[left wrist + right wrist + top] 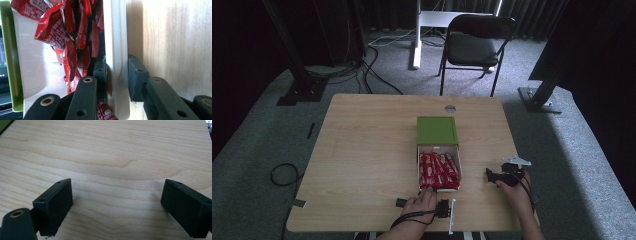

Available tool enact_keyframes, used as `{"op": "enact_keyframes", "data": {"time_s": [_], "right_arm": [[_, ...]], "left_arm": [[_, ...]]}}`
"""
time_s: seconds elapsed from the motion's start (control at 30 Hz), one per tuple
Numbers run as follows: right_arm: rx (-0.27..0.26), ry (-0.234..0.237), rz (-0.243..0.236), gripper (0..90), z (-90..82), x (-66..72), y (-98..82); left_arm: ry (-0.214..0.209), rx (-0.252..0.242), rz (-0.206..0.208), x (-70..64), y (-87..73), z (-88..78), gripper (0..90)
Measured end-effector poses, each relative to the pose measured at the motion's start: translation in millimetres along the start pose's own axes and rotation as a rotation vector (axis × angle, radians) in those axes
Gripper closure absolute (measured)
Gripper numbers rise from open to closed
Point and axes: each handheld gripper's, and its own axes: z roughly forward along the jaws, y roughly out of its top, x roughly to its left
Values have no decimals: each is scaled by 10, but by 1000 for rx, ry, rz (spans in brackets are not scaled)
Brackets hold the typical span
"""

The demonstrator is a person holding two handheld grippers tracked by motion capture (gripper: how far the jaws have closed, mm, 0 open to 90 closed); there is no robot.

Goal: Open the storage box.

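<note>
Left gripper [117, 75] clamps white drawer wall [115, 37].

Glossy red wrappers [75, 30], smooth white drawer [116, 50], wood table [362, 150].

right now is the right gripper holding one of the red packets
No, in the right gripper view the right gripper has its jaws spread wide over the bare wooden table, with nothing between them.
</note>
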Motion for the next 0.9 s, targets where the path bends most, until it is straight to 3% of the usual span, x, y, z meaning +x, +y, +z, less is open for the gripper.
{"op": "enact_keyframes", "data": {"time_s": [0.33, 0.47, 0.73, 0.9], "right_arm": [[0, 0, 0, 100, 0, 0, 0], [0, 0, 0, 100, 0, 0, 0], [0, 0, 0, 100, 0, 0, 0], [0, 0, 0, 100, 0, 0, 0]], "left_arm": [[-34, -4, -4, 3, -5, -69, 730], [-56, -45, -54, 42, -41, -86, 703], [-99, -94, -61, 83, -115, -177, 628], [-133, -127, -95, 113, -126, -276, 628]]}}
